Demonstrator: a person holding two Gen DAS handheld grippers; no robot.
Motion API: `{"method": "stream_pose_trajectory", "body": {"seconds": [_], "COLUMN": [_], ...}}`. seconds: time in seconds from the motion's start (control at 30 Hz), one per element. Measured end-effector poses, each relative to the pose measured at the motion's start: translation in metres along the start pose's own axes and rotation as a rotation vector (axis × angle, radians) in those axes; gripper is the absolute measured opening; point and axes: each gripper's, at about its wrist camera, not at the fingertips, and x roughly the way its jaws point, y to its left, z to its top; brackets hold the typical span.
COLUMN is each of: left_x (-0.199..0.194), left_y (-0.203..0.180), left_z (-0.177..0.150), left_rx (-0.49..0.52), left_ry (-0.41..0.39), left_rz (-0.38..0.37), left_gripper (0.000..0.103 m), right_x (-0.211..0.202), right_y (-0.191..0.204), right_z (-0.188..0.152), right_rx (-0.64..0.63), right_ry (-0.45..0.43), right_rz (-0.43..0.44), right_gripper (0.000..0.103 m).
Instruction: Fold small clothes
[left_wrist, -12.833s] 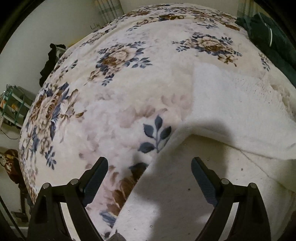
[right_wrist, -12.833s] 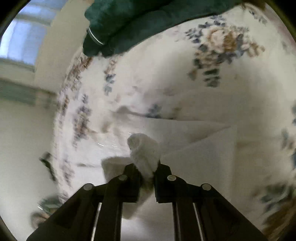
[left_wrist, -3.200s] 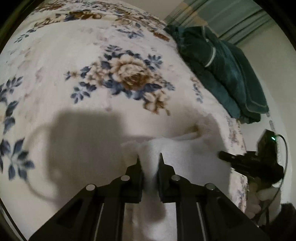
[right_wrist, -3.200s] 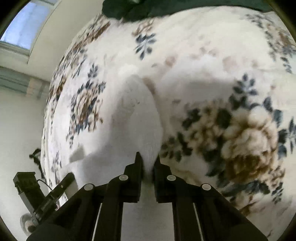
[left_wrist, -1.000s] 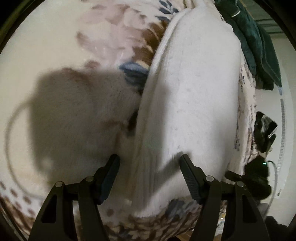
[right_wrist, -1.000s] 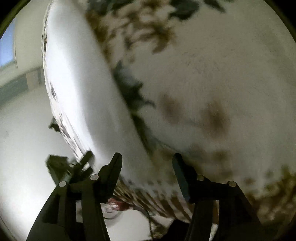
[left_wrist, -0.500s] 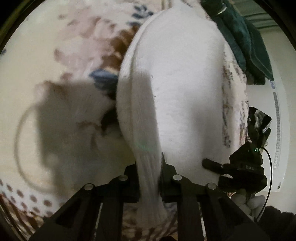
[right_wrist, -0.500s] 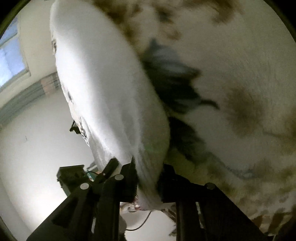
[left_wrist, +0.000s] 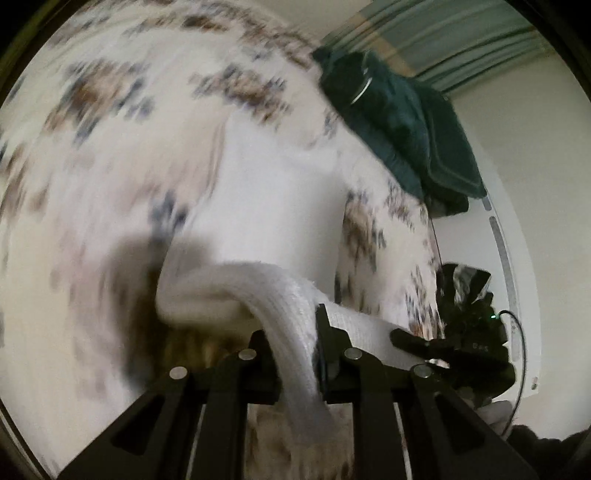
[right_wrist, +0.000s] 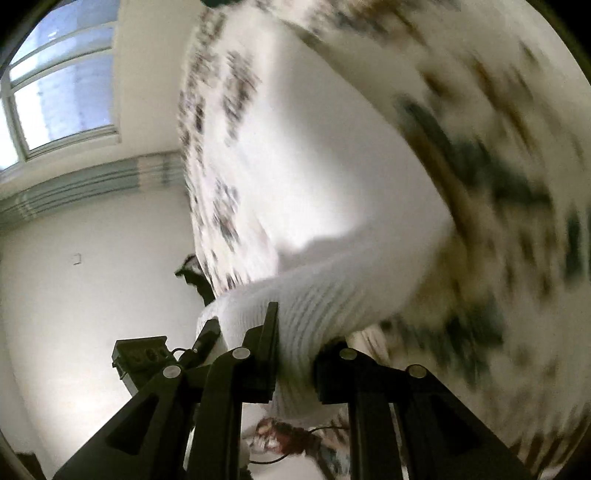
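Observation:
A white knitted garment (left_wrist: 273, 206) lies on the floral bedspread (left_wrist: 92, 147). My left gripper (left_wrist: 295, 332) is shut on its ribbed near edge and lifts that edge off the bed. In the right wrist view the same garment (right_wrist: 314, 177) stretches away, and my right gripper (right_wrist: 295, 332) is shut on its ribbed edge, also raised. The right gripper's dark tip shows in the left wrist view (left_wrist: 424, 343); the left gripper's body shows in the right wrist view (right_wrist: 147, 358). Both views are motion-blurred.
A dark green folded blanket (left_wrist: 399, 125) lies at the far right of the bed. The bed's edge (left_wrist: 424, 258) drops off at the right beside a white wall. A window (right_wrist: 55, 85) sits high on the left in the right wrist view.
A second ago both grippers were open over the garment's near edge. They closed on it, and now both have lifted that edge up off the bed.

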Motion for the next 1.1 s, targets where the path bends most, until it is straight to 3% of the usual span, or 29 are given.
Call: {"method": "stream_pose_trajectory", "body": {"seconds": [0.17, 0.37, 0.43, 0.47, 0.5, 0.53, 0.57, 0.67, 0.8, 0.87, 1.0, 1.07, 1.1], "left_x": [0.044, 0.093, 0.102, 0.102, 0.100, 0.096, 0.093, 0.086, 0.106, 0.126, 0.172, 0.185, 0.189], "left_y": [-0.007, 0.010, 0.017, 0.022, 0.026, 0.032, 0.037, 0.059, 0.091, 0.106, 0.121, 0.117, 0.112], "left_z": [0.083, 0.166, 0.185, 0.192, 0.195, 0.198, 0.199, 0.186, 0.161, 0.153, 0.141, 0.136, 0.134], "left_rx": [0.062, -0.021, -0.059, -0.072, -0.084, -0.101, -0.114, -0.133, -0.131, -0.146, -0.203, -0.191, -0.169], "left_ry": [-0.064, -0.088, -0.097, -0.114, -0.134, -0.154, -0.167, -0.162, -0.044, 0.039, 0.195, 0.225, 0.223], "left_rz": [-0.004, -0.016, -0.002, -0.010, -0.014, -0.010, -0.007, 0.027, 0.064, 0.026, -0.111, -0.141, -0.155], "left_gripper": [0.012, 0.017, 0.031, 0.049, 0.066, 0.069, 0.069, 0.070, 0.070, 0.070, 0.070, 0.070, 0.070], "right_x": [0.008, 0.049, 0.060, 0.067, 0.069, 0.065, 0.059, 0.044, 0.038, 0.045, 0.086, 0.112, 0.126], "right_y": [0.045, 0.084, 0.093, 0.095, 0.095, 0.094, 0.093, 0.085, 0.045, 0.021, -0.017, -0.024, -0.027], "right_z": [0.102, 0.209, 0.243, 0.253, 0.260, 0.265, 0.264, 0.257, 0.240, 0.234, 0.231, 0.230, 0.230], "right_rx": [-0.069, -0.114, -0.103, -0.082, -0.056, -0.040, -0.046, -0.074, -0.074, -0.048, 0.001, -0.010, -0.015], "right_ry": [-0.099, -0.140, -0.128, -0.131, -0.134, -0.147, -0.172, -0.214, -0.168, -0.126, 0.027, 0.097, 0.125], "right_rz": [-0.003, -0.071, -0.080, -0.081, -0.077, -0.061, -0.052, -0.081, -0.175, -0.178, -0.097, -0.085, -0.091], "right_gripper": [0.015, 0.016, 0.020, 0.023, 0.040, 0.058, 0.063, 0.066, 0.070, 0.074, 0.087, 0.089, 0.095]}}
